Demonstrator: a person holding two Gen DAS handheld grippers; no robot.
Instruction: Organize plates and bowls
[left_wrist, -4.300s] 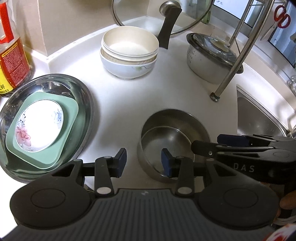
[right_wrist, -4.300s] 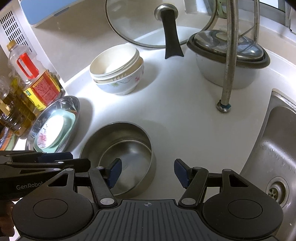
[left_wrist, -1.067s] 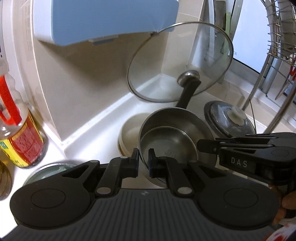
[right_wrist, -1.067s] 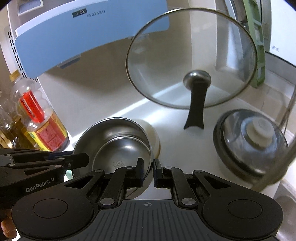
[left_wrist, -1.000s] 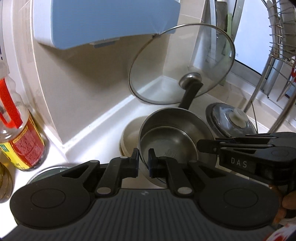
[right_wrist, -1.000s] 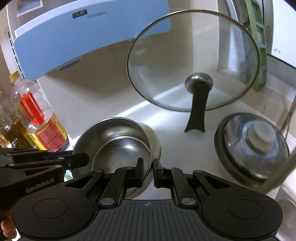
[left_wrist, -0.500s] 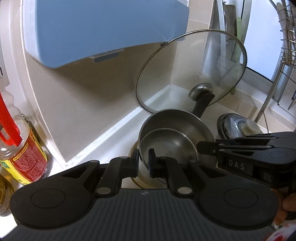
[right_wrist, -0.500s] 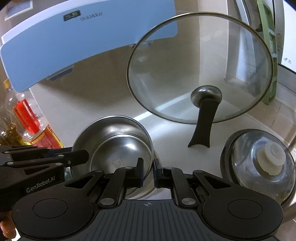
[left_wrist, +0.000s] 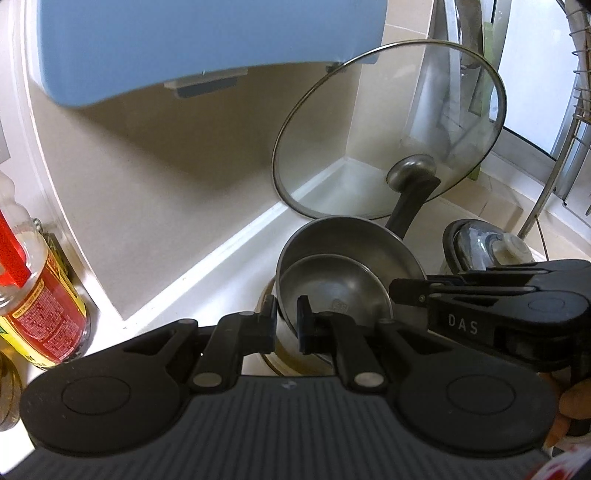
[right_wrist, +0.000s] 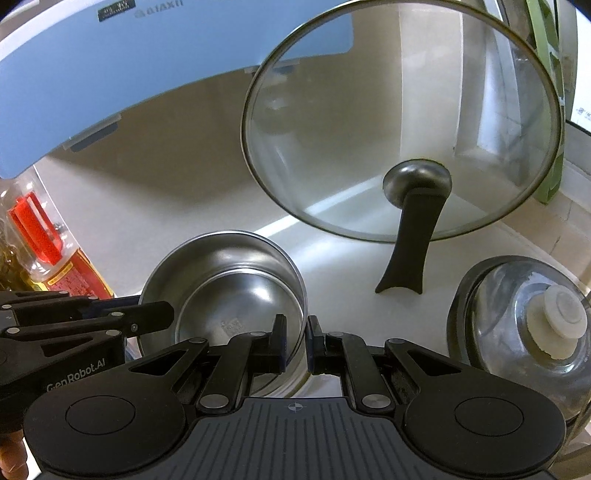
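A steel bowl (left_wrist: 343, 266) hangs between both grippers, low over a stack of cream bowls (left_wrist: 286, 360) whose rim just shows beneath it. My left gripper (left_wrist: 287, 317) is shut on the bowl's near left rim, one pad inside and one outside. In the right wrist view, my right gripper (right_wrist: 295, 336) is shut on the steel bowl's (right_wrist: 229, 280) near right rim. Whether the steel bowl rests on the cream bowls, I cannot tell. Each gripper's black body shows at the edge of the other's view.
A glass lid (left_wrist: 388, 129) with a black handle leans in the counter corner just behind. At right stands a lidded steel pot (right_wrist: 517, 325), at left an oil bottle (left_wrist: 33, 295). Overhead hangs a blue appliance (left_wrist: 184, 44). A wire dish rack (left_wrist: 576, 110) rises at far right.
Both grippers have carried the steel bowl forward toward the corner and slightly down. The cream bowls, earlier visible behind it, are now almost covered by it.
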